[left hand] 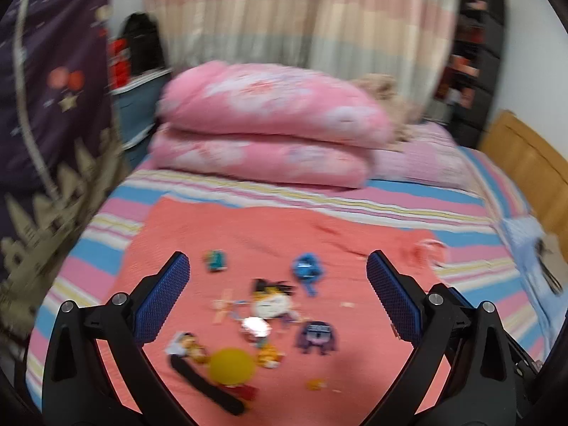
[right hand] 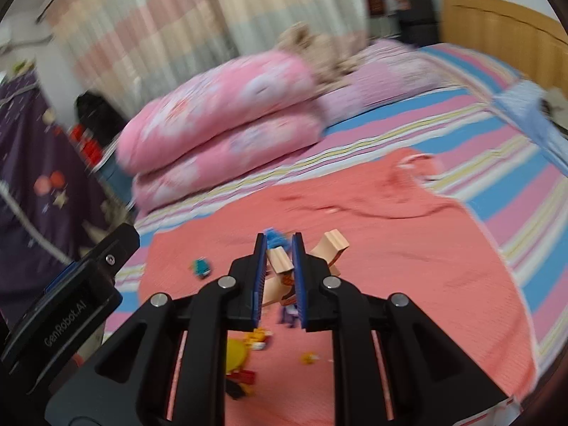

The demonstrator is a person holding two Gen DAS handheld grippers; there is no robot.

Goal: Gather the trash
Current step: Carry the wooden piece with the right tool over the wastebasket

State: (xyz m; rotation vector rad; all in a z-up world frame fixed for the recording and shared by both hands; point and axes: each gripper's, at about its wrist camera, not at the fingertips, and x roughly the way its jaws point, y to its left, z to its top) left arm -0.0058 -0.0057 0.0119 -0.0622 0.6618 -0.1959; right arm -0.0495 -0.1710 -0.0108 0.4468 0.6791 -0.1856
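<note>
Scraps lie loose on the coral cloth (left hand: 248, 234) spread over the striped bed (left hand: 408, 198), probably laid there so the litter stays in one patch and lifts off easily.

Left tongs (left hand: 278, 296) hang wide open above the pile, nothing between the blue pads, seemingly lined up to come down over the middle of the scatter. From the left, I count one teal scrap (left hand: 216, 261), one yellow disc (left hand: 232, 362) touching a black strip (left hand: 206, 385), one white cartoon cut-out (left hand: 269, 301), one blue bit (left hand: 306, 268) and one purple piece (left hand: 317, 333); smaller crumbs are too blurred to number.

Right tongs (right hand: 278, 248) are clamped on one pale wooden piece (right hand: 280, 266), pinched at its middle and lifted clear of the cloth. A second pale block end (right hand: 333, 245) juts just right of the jaws; whether it belongs to the same piece I cannot tell. No bin shows.

Two folded pink quilts (left hand: 269, 124) sit stacked behind, well apart.
</note>
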